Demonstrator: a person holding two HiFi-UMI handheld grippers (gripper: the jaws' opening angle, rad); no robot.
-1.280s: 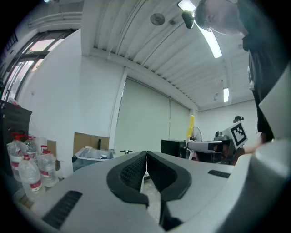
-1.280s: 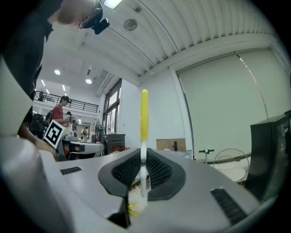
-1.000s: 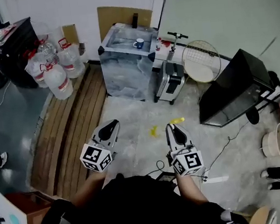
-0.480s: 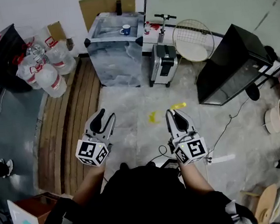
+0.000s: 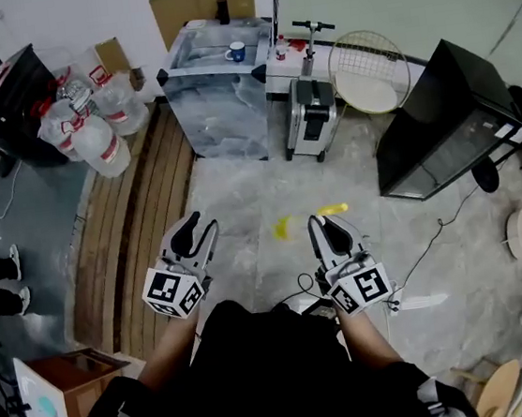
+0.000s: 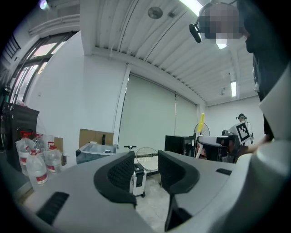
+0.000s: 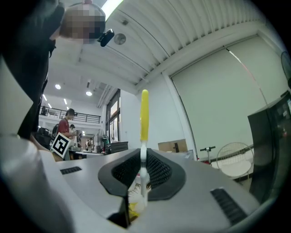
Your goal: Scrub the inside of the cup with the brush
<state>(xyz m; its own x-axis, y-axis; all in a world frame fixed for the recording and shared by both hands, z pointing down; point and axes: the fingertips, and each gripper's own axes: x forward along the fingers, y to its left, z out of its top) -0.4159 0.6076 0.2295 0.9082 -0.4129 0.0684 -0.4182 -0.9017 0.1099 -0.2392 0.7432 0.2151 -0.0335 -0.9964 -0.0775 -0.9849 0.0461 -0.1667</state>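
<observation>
A blue-and-white cup (image 5: 236, 52) stands far off on a grey marbled cabinet (image 5: 221, 113) by the back wall. My right gripper (image 5: 329, 233) is shut on a brush (image 7: 144, 136); its yellow handle (image 5: 332, 209) sticks up past the jaws and its pale bristles hang below them. My left gripper (image 5: 196, 242) is open; its jaws have just opened and nothing is between them (image 6: 145, 170). Both grippers point level over the concrete floor, well short of the cabinet.
Water jugs (image 5: 91, 129) stand at the back left beside a run of wooden planks (image 5: 137, 237). A small wheeled machine (image 5: 312, 121), a round wire fan guard (image 5: 369, 71) and a black box (image 5: 450, 132) sit to the right. A cardboard box (image 5: 48, 394) is near left; cables lie on the floor.
The left gripper's jaws went from together to apart. Both grippers have shifted a little across the floor, and the cabinet with the cup sits slightly differently in the view.
</observation>
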